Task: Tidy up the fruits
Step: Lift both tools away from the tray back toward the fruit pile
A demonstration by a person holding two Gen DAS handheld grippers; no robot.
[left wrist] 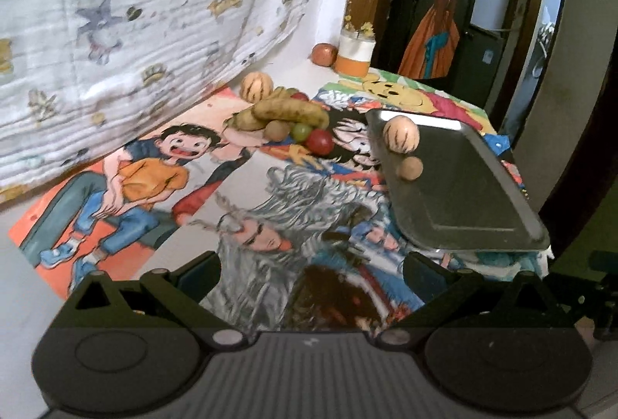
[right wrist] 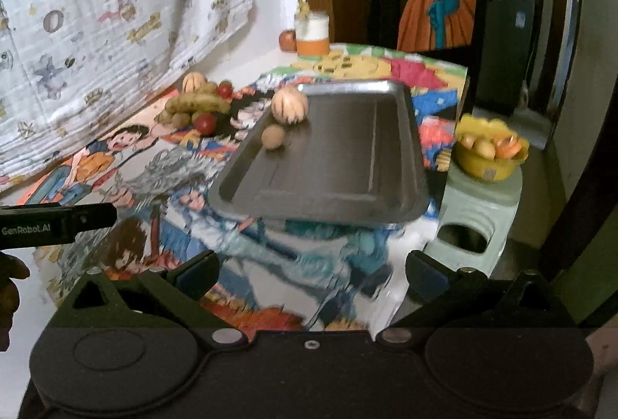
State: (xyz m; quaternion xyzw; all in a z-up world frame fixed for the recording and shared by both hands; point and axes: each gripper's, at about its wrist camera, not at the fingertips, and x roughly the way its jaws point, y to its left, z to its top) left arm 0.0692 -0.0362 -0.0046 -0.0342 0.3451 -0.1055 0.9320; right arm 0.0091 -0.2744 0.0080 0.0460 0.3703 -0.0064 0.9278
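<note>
A dark metal tray (left wrist: 475, 195) (right wrist: 340, 164) lies on the cartoon-print table cover. In it sit a pale striped round fruit (left wrist: 400, 135) (right wrist: 289, 105) and a small brown round fruit (left wrist: 410, 168) (right wrist: 273, 137), both near its far left corner. A fruit pile lies left of the tray: bananas (left wrist: 289, 112) (right wrist: 197, 103), a red fruit (left wrist: 320, 142) (right wrist: 204, 123), a green one (left wrist: 299, 131), a brown one (left wrist: 276, 129) and another striped fruit (left wrist: 256, 86) (right wrist: 194, 82). My left gripper (left wrist: 313, 268) is open and empty, over the cloth. My right gripper (right wrist: 313, 268) is open and empty, short of the tray.
An orange-and-white jar (left wrist: 356, 52) (right wrist: 312, 33) and an orange fruit (left wrist: 324, 54) (right wrist: 287, 39) stand at the table's far corner. A yellow bowl of fruit (right wrist: 488, 152) sits on a pale stool (right wrist: 475, 210) right of the table. A printed sheet (left wrist: 135, 13) hangs at the left. The left gripper's body (right wrist: 58, 222) shows at the right wrist view's left edge.
</note>
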